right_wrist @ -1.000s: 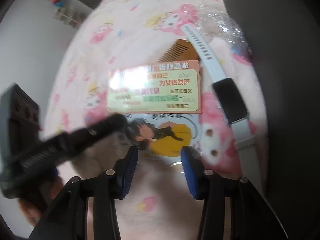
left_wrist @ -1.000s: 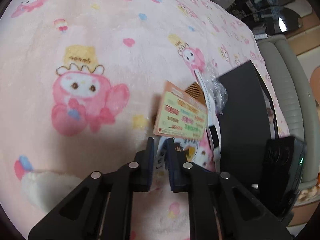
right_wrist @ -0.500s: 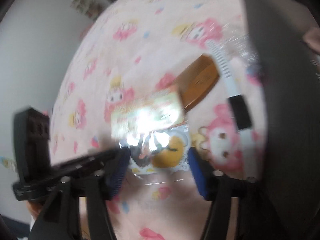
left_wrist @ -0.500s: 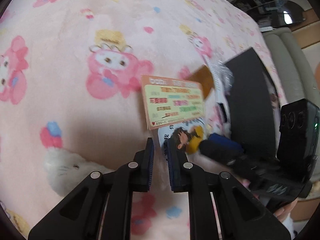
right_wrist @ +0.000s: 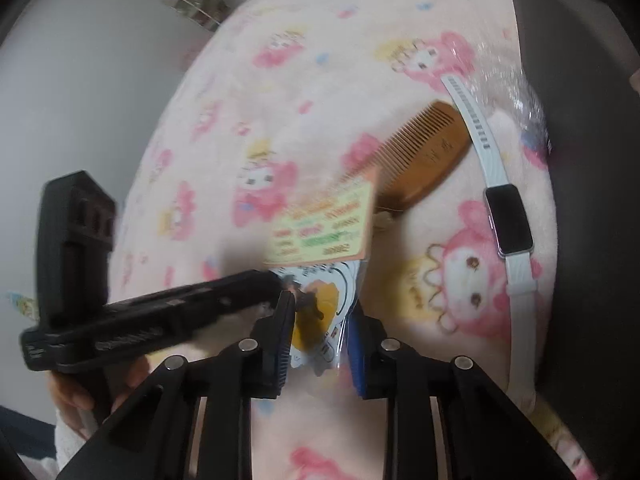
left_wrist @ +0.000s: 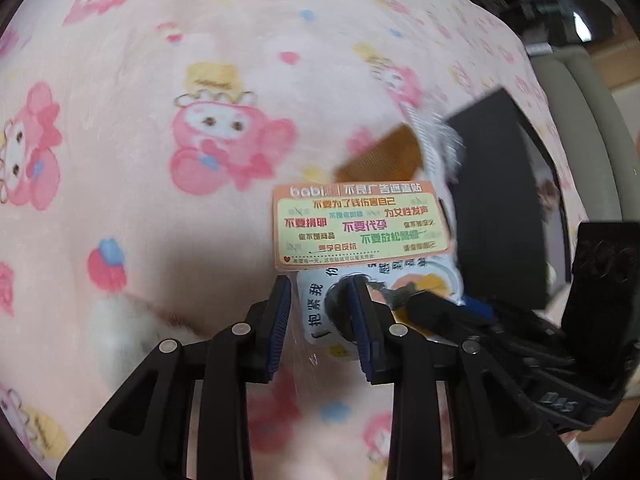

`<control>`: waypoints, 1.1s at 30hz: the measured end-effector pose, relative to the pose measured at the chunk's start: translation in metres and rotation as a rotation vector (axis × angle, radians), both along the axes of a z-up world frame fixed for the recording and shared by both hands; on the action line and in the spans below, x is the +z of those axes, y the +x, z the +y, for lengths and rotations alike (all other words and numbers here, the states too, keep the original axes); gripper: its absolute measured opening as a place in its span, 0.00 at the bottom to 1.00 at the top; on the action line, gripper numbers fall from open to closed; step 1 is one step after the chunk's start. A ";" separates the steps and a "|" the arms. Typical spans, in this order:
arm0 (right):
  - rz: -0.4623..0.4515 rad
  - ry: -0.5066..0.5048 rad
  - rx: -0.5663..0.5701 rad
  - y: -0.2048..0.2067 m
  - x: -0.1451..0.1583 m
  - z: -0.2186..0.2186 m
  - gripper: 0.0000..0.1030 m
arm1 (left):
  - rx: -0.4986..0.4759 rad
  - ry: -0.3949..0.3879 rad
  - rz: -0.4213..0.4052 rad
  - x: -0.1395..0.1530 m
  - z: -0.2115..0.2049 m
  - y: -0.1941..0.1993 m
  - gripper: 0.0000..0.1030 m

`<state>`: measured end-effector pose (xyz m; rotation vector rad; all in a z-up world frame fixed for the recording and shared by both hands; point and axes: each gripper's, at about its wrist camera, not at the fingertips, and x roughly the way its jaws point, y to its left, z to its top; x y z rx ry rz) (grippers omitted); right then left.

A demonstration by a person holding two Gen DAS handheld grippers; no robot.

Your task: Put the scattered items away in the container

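Observation:
A sleeved picture card (left_wrist: 320,312) (right_wrist: 320,320) with a yellow-clad figure lies on the pink blanket, with an orange-and-yellow sticker card (left_wrist: 360,224) (right_wrist: 324,228) on its far edge. My left gripper (left_wrist: 322,320) is open around the picture card's near-left part. My right gripper (right_wrist: 320,332) is open astride the same card from the other side. A brown wooden comb (right_wrist: 424,160) and a white smartwatch (right_wrist: 504,216) lie beyond. The black container (left_wrist: 496,200) stands at the right.
The pink cartoon-print blanket (left_wrist: 160,120) covers the whole surface. A crinkled clear wrapper (right_wrist: 516,80) lies by the watch strap against the container wall (right_wrist: 592,160). A grey sofa arm (left_wrist: 580,92) is beyond the blanket. A white fluffy patch (left_wrist: 116,328) lies near-left.
My left gripper has opened wider and closed in on the picture card. My right gripper has narrowed and moved down over the same card. The sticker card has tilted.

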<state>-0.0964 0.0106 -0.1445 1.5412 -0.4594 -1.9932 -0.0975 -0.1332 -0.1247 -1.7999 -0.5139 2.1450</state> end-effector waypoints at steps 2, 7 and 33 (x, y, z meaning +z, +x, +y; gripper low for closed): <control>0.042 0.000 -0.008 0.009 0.022 0.005 0.21 | -0.043 0.015 0.023 0.018 0.011 0.006 0.28; 0.112 -0.046 -0.046 0.019 0.060 0.027 0.18 | -0.128 -0.014 0.114 0.059 0.047 0.012 0.27; -0.149 0.074 -0.216 0.026 -0.046 0.091 0.34 | -0.036 0.021 -0.088 -0.038 0.074 0.003 0.33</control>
